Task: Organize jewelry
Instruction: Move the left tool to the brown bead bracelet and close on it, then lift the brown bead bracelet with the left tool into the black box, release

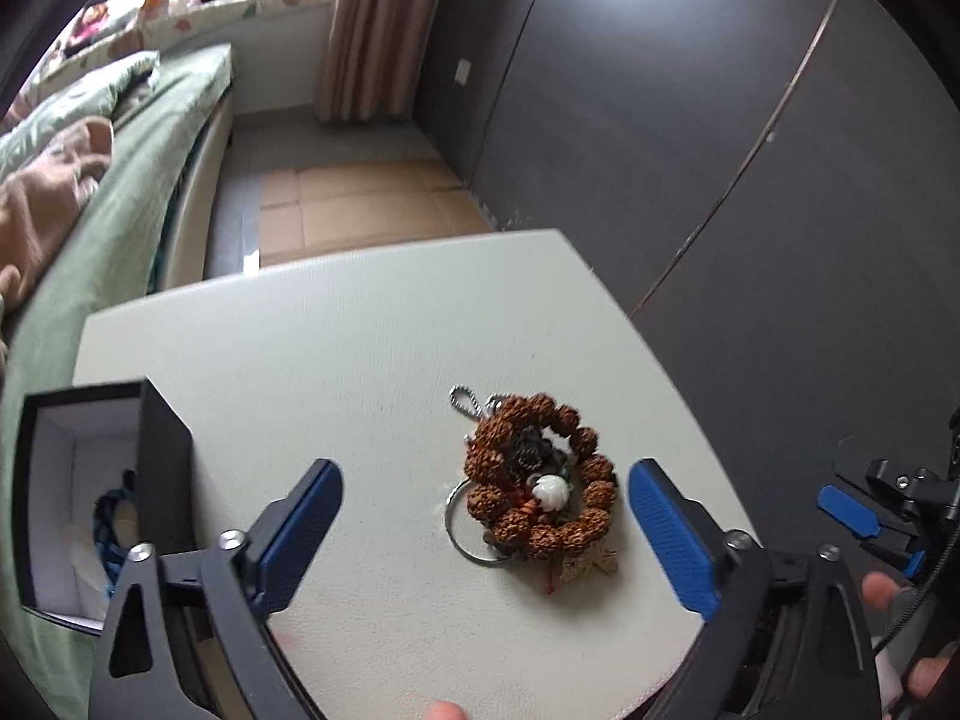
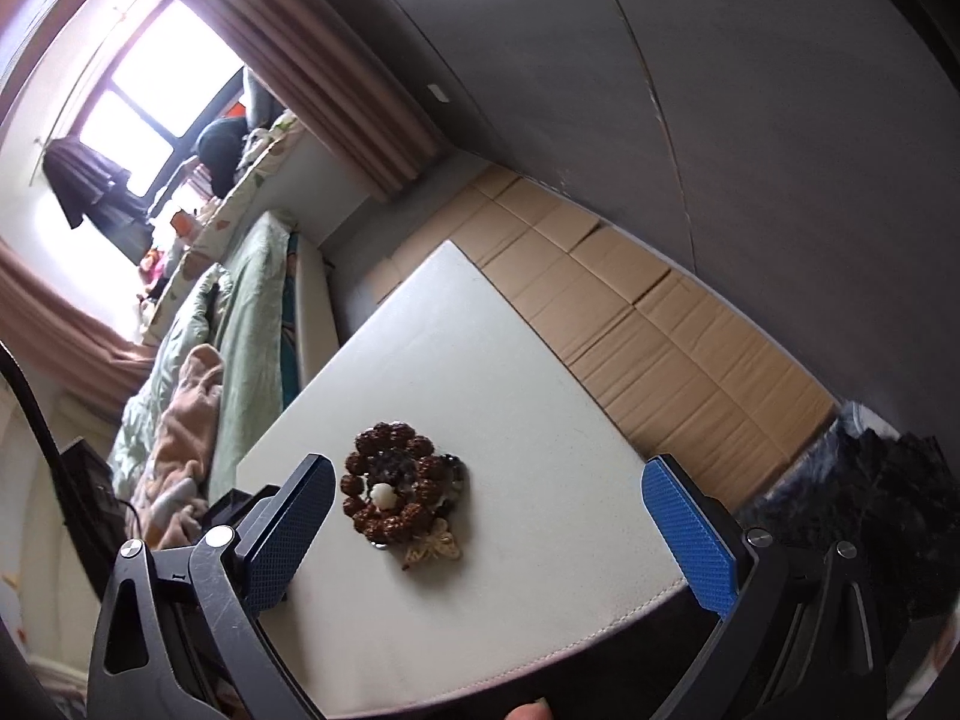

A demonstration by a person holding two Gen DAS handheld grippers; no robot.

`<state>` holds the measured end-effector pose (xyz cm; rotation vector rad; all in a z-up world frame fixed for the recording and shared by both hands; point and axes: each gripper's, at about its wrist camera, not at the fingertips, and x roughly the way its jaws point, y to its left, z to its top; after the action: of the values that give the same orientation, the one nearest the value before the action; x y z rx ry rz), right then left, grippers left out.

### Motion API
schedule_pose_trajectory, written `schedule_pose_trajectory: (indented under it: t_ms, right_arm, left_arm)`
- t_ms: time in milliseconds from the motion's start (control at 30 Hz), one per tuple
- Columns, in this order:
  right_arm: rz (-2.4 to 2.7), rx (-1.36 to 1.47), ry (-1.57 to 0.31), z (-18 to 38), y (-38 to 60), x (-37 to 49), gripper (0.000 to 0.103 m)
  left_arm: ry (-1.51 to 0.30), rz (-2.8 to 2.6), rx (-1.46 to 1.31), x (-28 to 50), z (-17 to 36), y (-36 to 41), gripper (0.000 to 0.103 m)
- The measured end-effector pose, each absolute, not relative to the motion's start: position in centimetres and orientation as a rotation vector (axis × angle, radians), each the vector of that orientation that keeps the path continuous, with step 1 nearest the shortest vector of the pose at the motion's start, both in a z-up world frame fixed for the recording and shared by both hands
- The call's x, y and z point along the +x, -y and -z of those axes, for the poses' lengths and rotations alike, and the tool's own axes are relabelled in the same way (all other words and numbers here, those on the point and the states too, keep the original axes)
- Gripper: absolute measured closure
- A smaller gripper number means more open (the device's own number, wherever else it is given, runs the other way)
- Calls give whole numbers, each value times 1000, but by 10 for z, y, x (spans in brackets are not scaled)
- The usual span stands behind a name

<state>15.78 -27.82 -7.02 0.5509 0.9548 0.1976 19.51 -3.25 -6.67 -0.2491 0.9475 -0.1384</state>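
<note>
A brown beaded bracelet (image 1: 543, 480) with a white bead, a metal key ring and a small chain lies in a heap on the white table (image 1: 360, 360). It also shows in the right wrist view (image 2: 393, 492). An open black jewelry box (image 1: 102, 498) with a white lining stands at the table's left edge and holds a blue item. My left gripper (image 1: 485, 531) is open and empty, its fingers on either side of the heap and above it. My right gripper (image 2: 489, 531) is open and empty, with the heap just beyond its left finger; it also shows at the right edge of the left wrist view (image 1: 870, 516).
A bed (image 1: 120, 180) with green bedding and a pink blanket runs along the table's left side. Flattened cardboard (image 2: 630, 312) covers the floor beyond the table. A dark wall (image 1: 690, 120) stands to the right. Dark fabric (image 2: 870, 492) lies at the lower right.
</note>
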Motion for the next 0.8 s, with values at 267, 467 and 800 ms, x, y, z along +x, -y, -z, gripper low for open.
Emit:
schedule_pose_trajectory:
  t_ms: [267,467,800]
  right_arm:
    - [-234,658,-1014,91,279,166,4]
    - [-239,649,-1037,94,271,167,5]
    - [-239,619,-1048,94,268,171,13]
  left_arm:
    - [-994,157,-225,208,95,40,46]
    - [-1022,173,-245,215,113,44,61]
    - [-982,195,-283,208,101,41,83]
